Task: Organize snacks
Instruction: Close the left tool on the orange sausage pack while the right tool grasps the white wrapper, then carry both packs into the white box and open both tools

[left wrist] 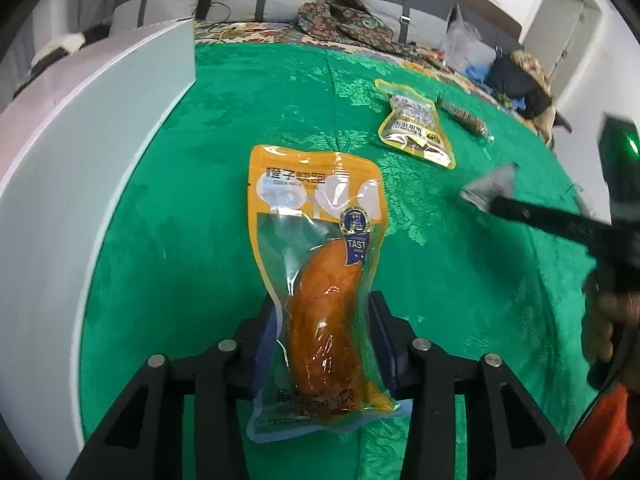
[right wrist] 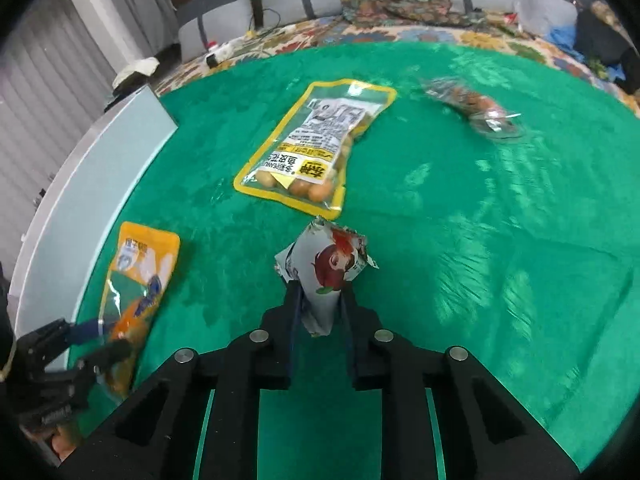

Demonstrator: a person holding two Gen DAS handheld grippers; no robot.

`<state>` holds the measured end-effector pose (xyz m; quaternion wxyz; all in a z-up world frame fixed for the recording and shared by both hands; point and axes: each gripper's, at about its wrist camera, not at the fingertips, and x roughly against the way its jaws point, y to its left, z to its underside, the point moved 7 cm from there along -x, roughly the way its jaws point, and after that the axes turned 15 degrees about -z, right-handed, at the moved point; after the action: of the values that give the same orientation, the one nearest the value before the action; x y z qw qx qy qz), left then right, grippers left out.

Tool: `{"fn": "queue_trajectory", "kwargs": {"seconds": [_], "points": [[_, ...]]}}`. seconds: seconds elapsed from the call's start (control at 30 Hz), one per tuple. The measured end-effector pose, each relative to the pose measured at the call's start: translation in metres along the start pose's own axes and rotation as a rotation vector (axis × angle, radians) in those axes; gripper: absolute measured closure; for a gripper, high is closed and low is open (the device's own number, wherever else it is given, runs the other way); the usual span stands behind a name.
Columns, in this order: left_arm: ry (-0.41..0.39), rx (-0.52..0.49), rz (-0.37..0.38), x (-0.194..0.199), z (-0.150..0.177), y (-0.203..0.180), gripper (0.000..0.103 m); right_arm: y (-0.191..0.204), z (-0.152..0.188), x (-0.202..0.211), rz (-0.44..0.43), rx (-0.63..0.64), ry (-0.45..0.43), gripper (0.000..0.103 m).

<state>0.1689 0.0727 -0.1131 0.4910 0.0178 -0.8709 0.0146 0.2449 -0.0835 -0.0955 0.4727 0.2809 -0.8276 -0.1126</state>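
An orange pouch (left wrist: 320,288) with an orange-brown sausage-shaped snack inside lies lengthwise between the fingers of my left gripper (left wrist: 324,320), whose pads press on its sides. The right wrist view shows that same orange pouch (right wrist: 136,272) at the lower left, held in the left gripper (right wrist: 108,338). My right gripper (right wrist: 320,304) is shut on a small white packet (right wrist: 332,264) printed with a red fruit picture, which sticks up above the green cloth (right wrist: 480,260). In the left wrist view the right gripper (left wrist: 496,204) is blurred at the right, with the white packet (left wrist: 490,184) at its tip.
A yellow-edged pouch of peanuts (right wrist: 316,148) lies flat mid-table, with a clear-wrapped brown snack (right wrist: 472,106) behind it to the right. A white box (left wrist: 80,160) borders the cloth on the left. Patterned fabric, bags and grey cushions sit beyond the far edge.
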Motion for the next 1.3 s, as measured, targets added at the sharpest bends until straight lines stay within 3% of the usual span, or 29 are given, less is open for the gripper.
{"fn": "queue_trajectory", "kwargs": {"seconds": [0.2,0.4,0.57,0.73,0.87,1.07,1.17,1.2,1.23,1.27,1.3], "points": [[-0.01,0.098,0.098,0.022,0.013,0.004,0.061,0.009,0.032,0.05,-0.064,-0.043,-0.083,0.084],[-0.07,0.152,0.162,0.06,0.005,0.008,0.061,0.02,0.041,0.078,-0.047,-0.008,-0.125,0.084],[-0.148,0.208,0.214,0.105,-0.014,0.026,0.06,0.042,0.03,0.087,-0.053,0.042,-0.137,0.084],[-0.248,0.273,0.217,0.157,-0.04,0.081,0.059,0.099,0.01,0.094,-0.1,0.158,-0.155,0.084],[-0.3,0.307,0.141,0.18,-0.053,0.145,0.058,0.174,-0.013,0.089,-0.182,0.278,-0.164,0.084],[-0.294,0.349,-0.092,0.176,-0.048,0.256,0.056,0.301,-0.039,0.051,-0.358,0.399,-0.136,0.083],[-0.251,0.377,-0.218,0.158,-0.031,0.303,0.039,0.354,-0.039,0.016,-0.399,0.459,-0.089,0.083],[-0.22,0.394,-0.26,0.148,-0.024,0.317,0.026,0.369,-0.037,0.001,-0.406,0.471,-0.066,0.082],[-0.174,0.42,-0.29,0.134,-0.013,0.33,0.015,0.378,-0.034,-0.012,-0.407,0.474,-0.044,0.078],[-0.14,0.444,-0.303,0.125,-0.005,0.34,0.014,0.385,-0.03,-0.031,-0.392,0.466,-0.004,0.071],[-0.118,0.463,-0.312,0.117,0.003,0.345,0.014,0.386,-0.025,-0.046,-0.376,0.451,0.042,0.04]]}}
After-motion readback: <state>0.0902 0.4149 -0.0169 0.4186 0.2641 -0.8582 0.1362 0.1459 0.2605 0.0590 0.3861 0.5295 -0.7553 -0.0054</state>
